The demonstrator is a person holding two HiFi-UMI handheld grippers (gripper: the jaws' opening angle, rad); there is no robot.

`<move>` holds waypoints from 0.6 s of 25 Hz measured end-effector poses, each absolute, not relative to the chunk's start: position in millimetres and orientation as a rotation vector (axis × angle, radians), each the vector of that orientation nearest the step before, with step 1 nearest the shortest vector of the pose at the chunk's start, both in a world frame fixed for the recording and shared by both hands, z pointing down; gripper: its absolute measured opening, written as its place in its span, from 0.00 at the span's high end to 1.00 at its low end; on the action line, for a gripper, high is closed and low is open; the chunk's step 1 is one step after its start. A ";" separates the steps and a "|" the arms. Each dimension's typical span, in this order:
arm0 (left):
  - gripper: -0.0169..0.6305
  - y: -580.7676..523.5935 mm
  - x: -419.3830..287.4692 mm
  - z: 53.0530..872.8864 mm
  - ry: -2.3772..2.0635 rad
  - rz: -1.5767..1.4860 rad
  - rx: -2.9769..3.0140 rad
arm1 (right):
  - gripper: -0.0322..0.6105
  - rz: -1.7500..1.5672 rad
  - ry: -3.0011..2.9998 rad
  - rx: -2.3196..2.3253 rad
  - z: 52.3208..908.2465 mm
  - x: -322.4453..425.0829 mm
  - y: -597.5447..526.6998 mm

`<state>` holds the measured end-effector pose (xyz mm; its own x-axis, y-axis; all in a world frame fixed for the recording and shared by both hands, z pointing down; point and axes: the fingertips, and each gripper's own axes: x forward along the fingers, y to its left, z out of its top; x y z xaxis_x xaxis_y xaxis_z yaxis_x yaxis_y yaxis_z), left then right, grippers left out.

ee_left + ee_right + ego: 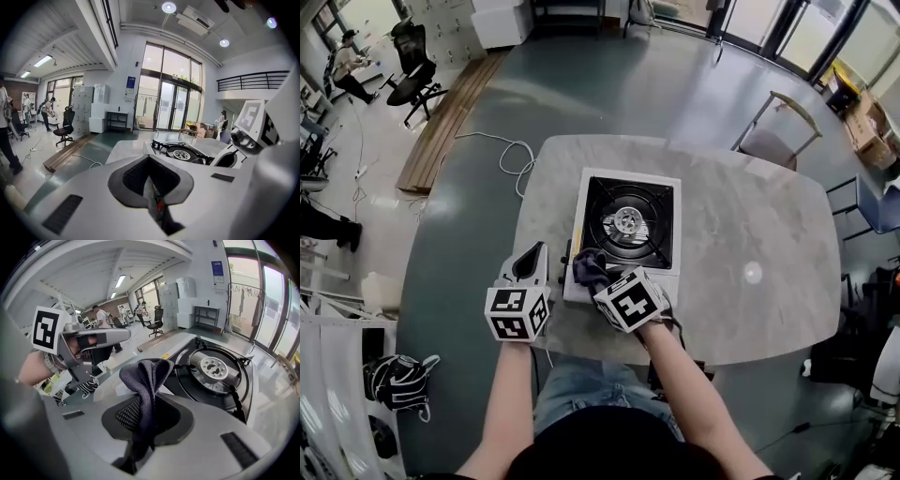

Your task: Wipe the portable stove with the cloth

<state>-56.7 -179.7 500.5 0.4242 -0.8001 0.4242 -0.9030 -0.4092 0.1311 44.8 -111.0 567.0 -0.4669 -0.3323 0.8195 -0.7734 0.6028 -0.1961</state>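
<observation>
My left gripper [531, 261] is by the near edge of the counter [750, 225], just left of the portable stove [628, 222]. Its jaws are closed with nothing in them. To its right, my right gripper [598, 277] is clamped on the dark cloth [589, 265], which bunches up at the stove's near left corner. I cannot tell whether the cloth touches the stove. I judge the wiping barely begun, with the burner and white top left to cover.

The left gripper [151, 185] has its fingers [93, 197] pressed together, empty. Beyond the fingertips, slightly right, a stove [180, 153] sits on the desk [125, 152].
</observation>
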 end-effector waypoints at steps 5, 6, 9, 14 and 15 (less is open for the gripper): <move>0.96 -182.4 -34.3 503.5 -1.406 0.419 2.376 | 0.84 0.751 -2.013 0.937 567.3 78.9 -101.3; 0.96 -182.4 -29.2 504.0 -1.393 0.419 2.383 | 0.84 0.757 -2.004 0.947 567.5 85.9 -99.2; 0.96 -181.9 -15.2 504.3 -1.354 0.424 2.407 | 0.84 0.785 -1.985 0.979 567.1 105.2 -93.3; 0.96 -181.7 -2.4 504.3 -1.317 0.423 2.429 | 0.84 0.817 -1.956 1.034 566.7 132.8 -85.8; 0.96 -181.5 -1.2 504.8 -1.313 0.422 2.431 | 0.84 0.821 -1.948 1.045 567.4 137.8 -83.8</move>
